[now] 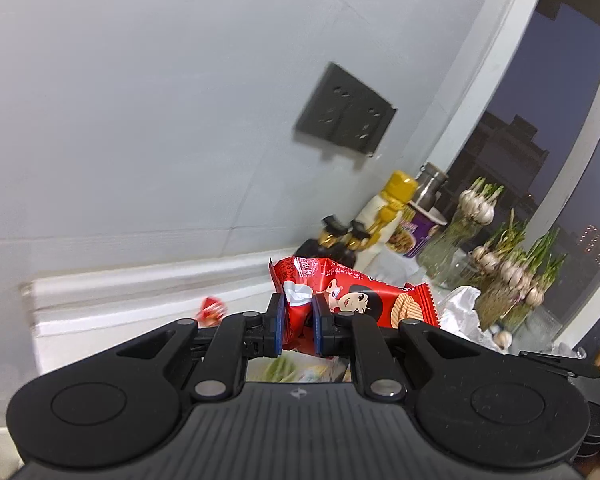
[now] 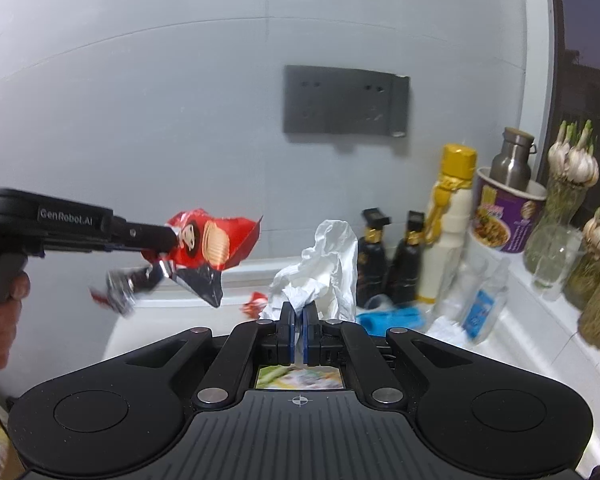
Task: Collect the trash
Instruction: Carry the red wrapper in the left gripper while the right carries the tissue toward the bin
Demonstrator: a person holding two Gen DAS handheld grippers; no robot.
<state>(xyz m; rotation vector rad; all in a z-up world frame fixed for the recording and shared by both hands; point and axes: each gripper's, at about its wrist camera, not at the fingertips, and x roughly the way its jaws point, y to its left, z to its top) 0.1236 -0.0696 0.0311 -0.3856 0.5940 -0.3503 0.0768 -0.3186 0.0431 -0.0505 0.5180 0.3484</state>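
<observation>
My left gripper [image 1: 297, 308] is shut on a red snack wrapper [image 1: 364, 296] with a cartoon face and a ridged chip on it, held in the air. From the right wrist view the same wrapper [image 2: 216, 240] hangs at the left from the left gripper [image 2: 168, 240], a hand [image 2: 0, 320] on its grip. My right gripper [image 2: 299, 320] is shut on a crumpled white tissue [image 2: 324, 268], which rises above its blue pads [image 2: 288, 332]. A small red wrapper [image 2: 256, 302] lies on the white counter [image 2: 172, 320] by the wall; it also shows blurred as a small red wrapper [image 1: 210, 310].
A grey socket plate [image 2: 344, 100] is on the wall. At the right stand two dark bottles [image 2: 374, 256], a yellow-capped bottle [image 2: 452, 216], a purple noodle cup [image 2: 504, 216], a steel flask [image 2: 512, 160], jars of sprouting garlic [image 2: 572, 184], a blue object [image 2: 392, 316] and a clear plastic bottle [image 2: 480, 308].
</observation>
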